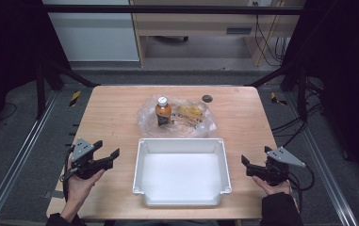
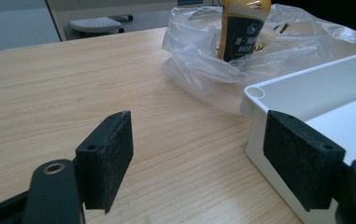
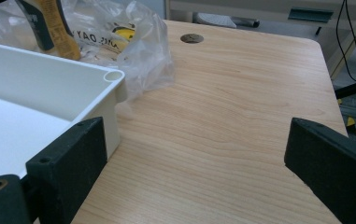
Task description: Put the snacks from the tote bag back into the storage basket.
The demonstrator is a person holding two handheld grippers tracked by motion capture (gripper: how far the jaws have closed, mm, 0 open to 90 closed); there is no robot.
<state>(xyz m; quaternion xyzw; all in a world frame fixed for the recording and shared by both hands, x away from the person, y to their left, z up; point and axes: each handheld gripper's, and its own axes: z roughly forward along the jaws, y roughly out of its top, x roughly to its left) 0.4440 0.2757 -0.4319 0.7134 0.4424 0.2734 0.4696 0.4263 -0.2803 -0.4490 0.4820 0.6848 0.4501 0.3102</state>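
An empty white tray point(image 1: 142, 160) sits at the near middle of the wooden table point(image 1: 116, 108). Behind it lies a clear plastic bag point(image 1: 193, 125) holding an upright orange bottle point(image 1: 163, 111) with a white cap and a yellow packet point(image 1: 190, 112). My left gripper point(image 1: 106, 149) hovers left of the tray, open with nothing between its jaws. My right gripper point(image 1: 256, 159) hovers right of the tray, open and empty too. In the left gripper view the tray's corner point(image 2: 256, 91) and the bottle point(image 2: 241, 35) lie ahead. The right gripper view has the tray corner point(image 3: 113, 76) and bag point(image 3: 140, 51) at its left.
A small dark round grommet point(image 1: 207, 98) sits in the table near the far right edge. Metal frame rails point(image 1: 17, 160) run along both sides of the table. Cabinets and cables stand beyond the far edge.
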